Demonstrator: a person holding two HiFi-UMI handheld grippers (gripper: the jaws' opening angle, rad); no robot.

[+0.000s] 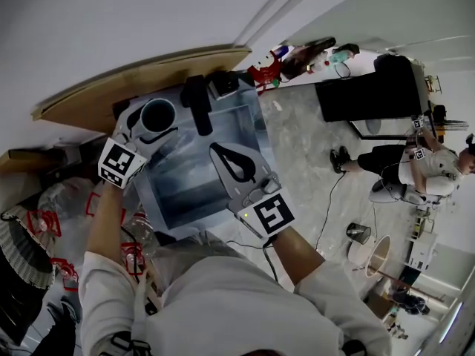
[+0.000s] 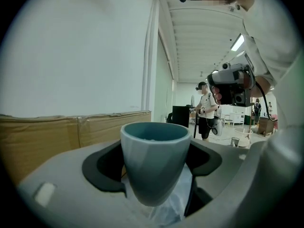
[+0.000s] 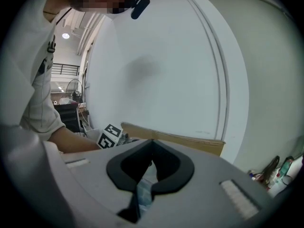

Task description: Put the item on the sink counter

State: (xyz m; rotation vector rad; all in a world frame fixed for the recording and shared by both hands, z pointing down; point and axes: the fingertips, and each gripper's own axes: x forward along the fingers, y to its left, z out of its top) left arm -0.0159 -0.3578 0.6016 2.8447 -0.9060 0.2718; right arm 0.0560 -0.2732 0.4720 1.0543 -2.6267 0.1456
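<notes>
Sink basin (image 1: 185, 180) sits below right gripper (image 3: 151, 148), jaws together, empty. Left gripper (image 1: 154, 121) jaws clamp teal cup (image 2: 154, 167); its tapered wall could slip free.

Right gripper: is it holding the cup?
No, the right gripper is shut on nothing; the cup sits in the left gripper.
</notes>
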